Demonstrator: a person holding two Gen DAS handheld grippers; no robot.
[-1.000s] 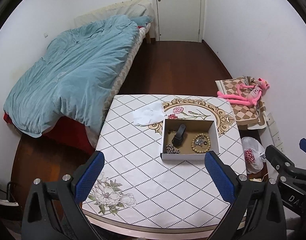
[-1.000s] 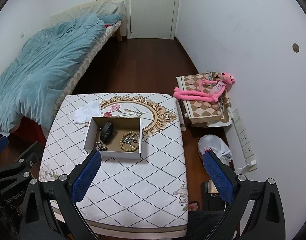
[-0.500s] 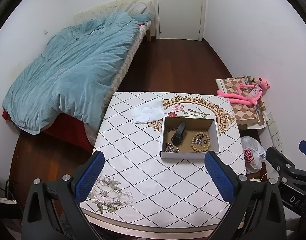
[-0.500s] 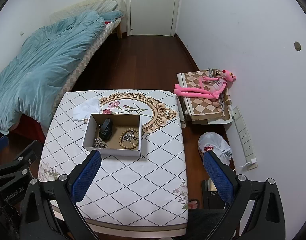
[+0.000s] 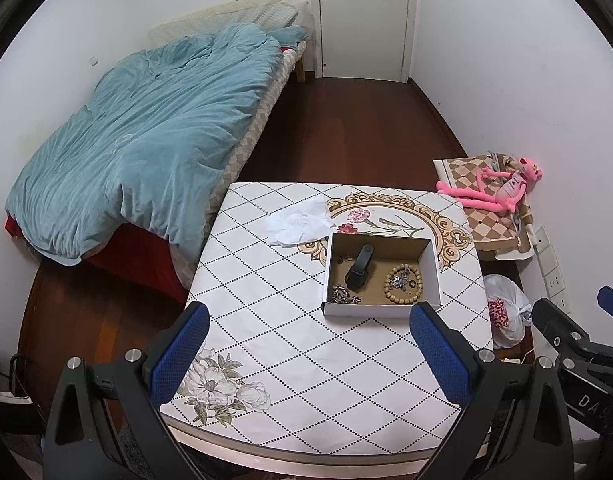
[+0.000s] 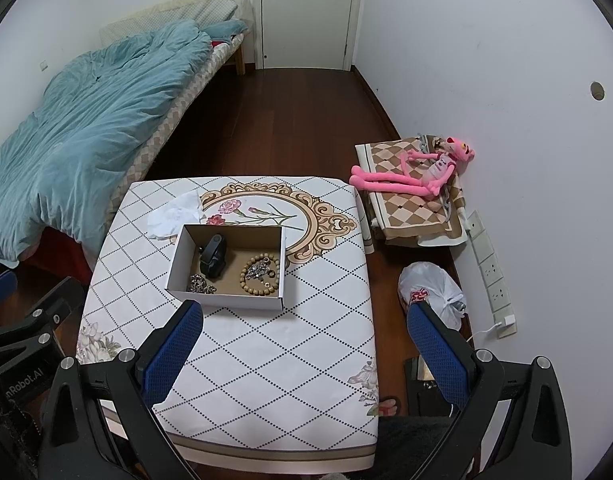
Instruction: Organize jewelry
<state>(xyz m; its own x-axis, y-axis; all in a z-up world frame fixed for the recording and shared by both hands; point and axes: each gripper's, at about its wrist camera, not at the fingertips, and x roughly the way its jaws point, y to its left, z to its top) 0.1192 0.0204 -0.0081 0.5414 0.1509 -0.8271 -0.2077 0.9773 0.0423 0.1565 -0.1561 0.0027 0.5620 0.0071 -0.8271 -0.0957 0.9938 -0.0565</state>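
Note:
A white cardboard box [image 5: 380, 307] [image 6: 226, 300] sits on a patterned table [image 5: 274, 320] [image 6: 290, 340]. In the box lie a black wristband [image 5: 359, 267] [image 6: 212, 258], a wooden bead bracelet [image 5: 402, 282] [image 6: 262, 275] with small metal pieces inside its ring, and a metal chain [image 5: 344, 295] [image 6: 200, 285]. My left gripper [image 5: 308, 354] is open and empty, held high over the table's near edge. My right gripper [image 6: 306, 350] is open and empty, also held high, to the right of the box.
A crumpled white tissue [image 5: 300, 221] [image 6: 174, 214] lies behind the box. A bed with a blue quilt [image 5: 146, 136] stands to the left. A pink plush toy [image 6: 410, 176] on a checked cushion and a white plastic bag [image 6: 430, 292] lie by the right wall.
Both grippers have pulled up and back from the table, so the box looks smaller and more of the room shows. Nothing in the box has moved.

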